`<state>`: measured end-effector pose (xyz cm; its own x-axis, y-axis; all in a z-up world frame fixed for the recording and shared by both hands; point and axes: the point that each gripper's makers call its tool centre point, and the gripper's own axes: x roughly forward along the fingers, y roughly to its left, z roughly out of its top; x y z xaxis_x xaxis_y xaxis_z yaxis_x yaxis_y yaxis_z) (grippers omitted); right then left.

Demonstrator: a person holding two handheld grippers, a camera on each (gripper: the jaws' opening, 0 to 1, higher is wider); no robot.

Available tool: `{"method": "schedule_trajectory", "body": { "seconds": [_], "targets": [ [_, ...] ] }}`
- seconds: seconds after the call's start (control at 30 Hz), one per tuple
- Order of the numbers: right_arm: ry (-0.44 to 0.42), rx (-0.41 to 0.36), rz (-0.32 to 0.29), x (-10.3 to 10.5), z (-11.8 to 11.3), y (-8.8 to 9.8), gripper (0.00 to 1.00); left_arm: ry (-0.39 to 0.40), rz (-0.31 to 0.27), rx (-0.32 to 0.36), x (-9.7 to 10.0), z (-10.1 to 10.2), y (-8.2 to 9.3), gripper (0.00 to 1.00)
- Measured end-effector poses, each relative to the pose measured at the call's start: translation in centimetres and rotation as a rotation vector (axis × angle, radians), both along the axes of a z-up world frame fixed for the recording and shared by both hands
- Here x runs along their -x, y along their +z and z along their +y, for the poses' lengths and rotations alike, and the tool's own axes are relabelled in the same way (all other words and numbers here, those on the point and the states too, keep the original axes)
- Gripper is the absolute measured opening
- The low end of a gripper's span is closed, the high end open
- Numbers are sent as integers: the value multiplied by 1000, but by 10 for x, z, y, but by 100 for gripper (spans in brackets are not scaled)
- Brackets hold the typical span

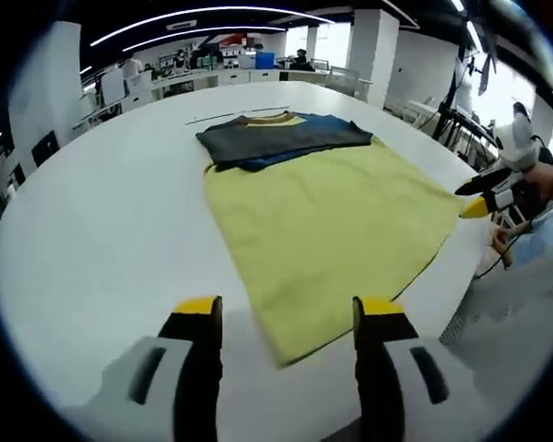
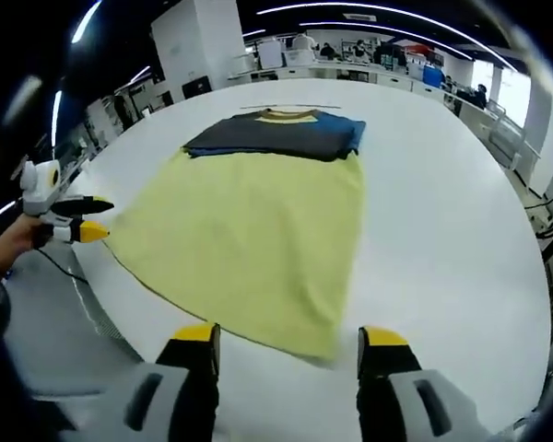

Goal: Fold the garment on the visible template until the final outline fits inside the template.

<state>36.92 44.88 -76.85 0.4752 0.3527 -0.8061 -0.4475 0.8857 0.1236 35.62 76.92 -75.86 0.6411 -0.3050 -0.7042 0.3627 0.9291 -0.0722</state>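
Note:
A garment lies flat on the white table [image 1: 92, 239]: a yellow body [image 1: 323, 230] [image 2: 249, 239] and a dark grey and blue upper part [image 1: 281, 138] [image 2: 276, 135] at the far end. My left gripper [image 1: 288, 318] is open, its jaws standing on either side of the near hem corner [image 1: 290, 350]. My right gripper [image 2: 288, 345] is open around the other hem corner [image 2: 318, 341]. It also enters the left gripper view at the right [image 1: 484, 198], held by a hand beside the hem. The left gripper [image 2: 90, 219] appears at the left of the right gripper view, jaws apart.
A thin dark line [image 1: 217, 117] [image 2: 276, 107] is marked on the table just beyond the collar. The table edge [image 2: 83, 295] curves close to the hem. Desks, pillars and people stand far behind. A tripod [image 1: 461, 101] stands off the table's right side.

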Motion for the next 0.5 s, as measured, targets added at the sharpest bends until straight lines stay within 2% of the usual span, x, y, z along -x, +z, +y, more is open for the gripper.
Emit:
{"method": "schedule_trajectory", "body": {
  "seconds": [0.13,0.27,0.37,0.5],
  "targets": [
    [-43,-21,6,-1,-2,0,47,46,29,-1,5,7,-7,39],
    [-105,-61,12,-4,-5,1,38,54,35,-6,9,8,-9,34],
    [-135,-62,8,-7,-9,2,30,65,47,-1,11,8,-11,30],
    [-160,-66,6,-9,-10,2,23,73,64,3,14,8,-13,20]
  ]
}}
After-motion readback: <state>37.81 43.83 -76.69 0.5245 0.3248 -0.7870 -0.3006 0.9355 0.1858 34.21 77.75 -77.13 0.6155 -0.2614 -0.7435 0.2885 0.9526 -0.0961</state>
